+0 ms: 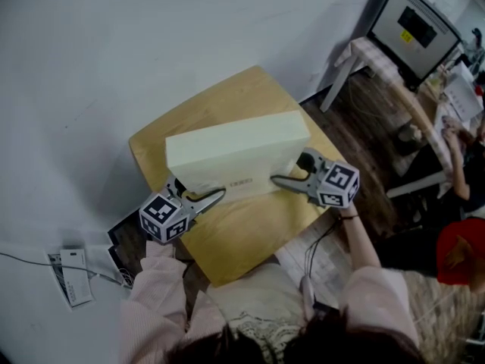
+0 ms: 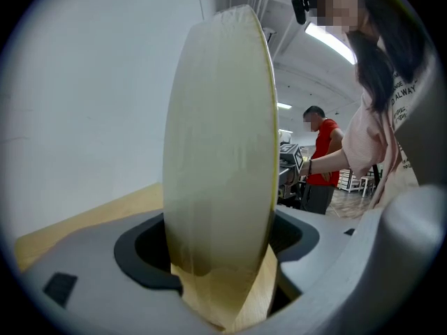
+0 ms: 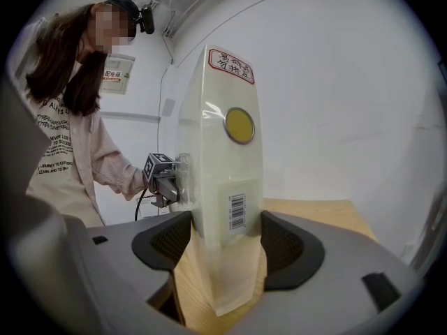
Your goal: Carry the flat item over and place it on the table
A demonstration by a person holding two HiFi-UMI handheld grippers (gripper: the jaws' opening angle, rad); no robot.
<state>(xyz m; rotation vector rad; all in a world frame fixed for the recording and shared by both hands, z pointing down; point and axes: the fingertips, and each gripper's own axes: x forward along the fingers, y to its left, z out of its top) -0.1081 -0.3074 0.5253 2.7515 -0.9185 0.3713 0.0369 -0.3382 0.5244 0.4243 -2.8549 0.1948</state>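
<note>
The flat cream box (image 1: 235, 146) stands on its long edge on the small wooden table (image 1: 250, 226). My left gripper (image 1: 208, 186) is shut on its left end, and my right gripper (image 1: 288, 169) on its right end. In the left gripper view the box (image 2: 220, 152) fills the gap between the jaws (image 2: 220, 257), its lower edge on the wood. From the right gripper view the box (image 3: 223, 187), with a barcode label and a yellow dot, sits between the dark pads of that gripper (image 3: 227, 246). The left gripper (image 3: 162, 176) shows at the far end.
A white wall runs behind the table. A monitor (image 1: 415, 29) on a white desk stands at the back right, with people seated near it, one in red (image 1: 458, 252). Papers and a small white box (image 1: 72, 275) lie on the floor at left.
</note>
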